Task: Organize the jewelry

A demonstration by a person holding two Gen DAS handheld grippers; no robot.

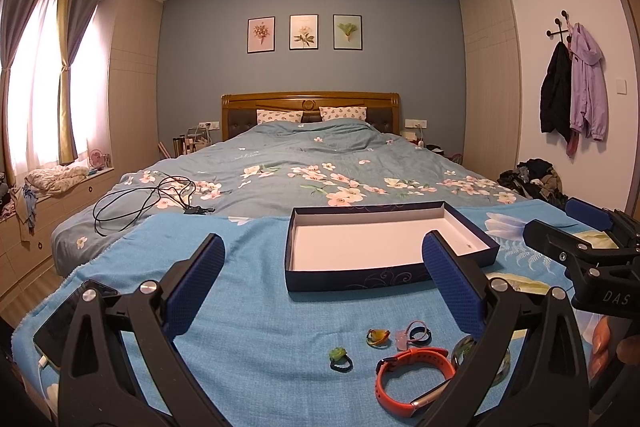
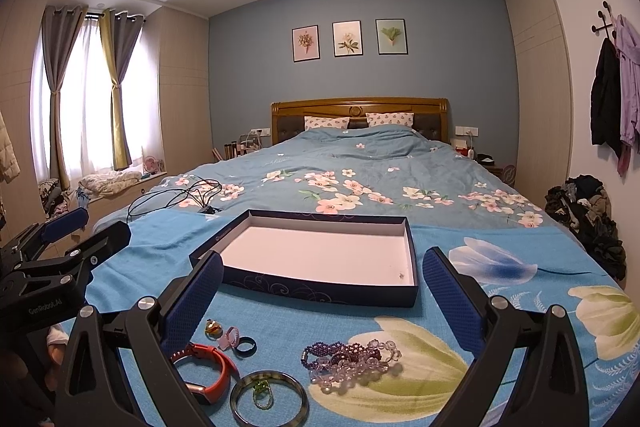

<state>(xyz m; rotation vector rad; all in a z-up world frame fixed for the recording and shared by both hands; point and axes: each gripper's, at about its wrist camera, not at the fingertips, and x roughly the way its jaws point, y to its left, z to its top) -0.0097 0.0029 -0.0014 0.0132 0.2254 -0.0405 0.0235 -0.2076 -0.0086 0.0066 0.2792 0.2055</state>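
Both grippers hang above the foot of a bed spread with a blue flowered blanket, and both stand wide apart, holding nothing. The left gripper and the right gripper point up the bed toward the headboard.

An empty box, dark blue outside and white inside, lies on the blanket straight ahead of both grippers, its long axis running across the bed. Nothing has gone into it yet.

The jewelry lies loose on the blanket, on the near side of the box and below the fingers. In the left wrist view a red wristband lies just below and right of the gripper's centre, with a green ring, a yellow-green ring and a dark ring beside it. In the right wrist view a pile of purple and clear bead bracelets sits almost centred between the fingers, and a green bangle with a small beaded piece inside it lies to its left.

So the beads are the right gripper's nearer pick, and the wristband and rings the left's. Either one would have to tip down and draw back a little, since the pieces sit beneath the fingertips, not ahead of them. The box is then a short carry forward.
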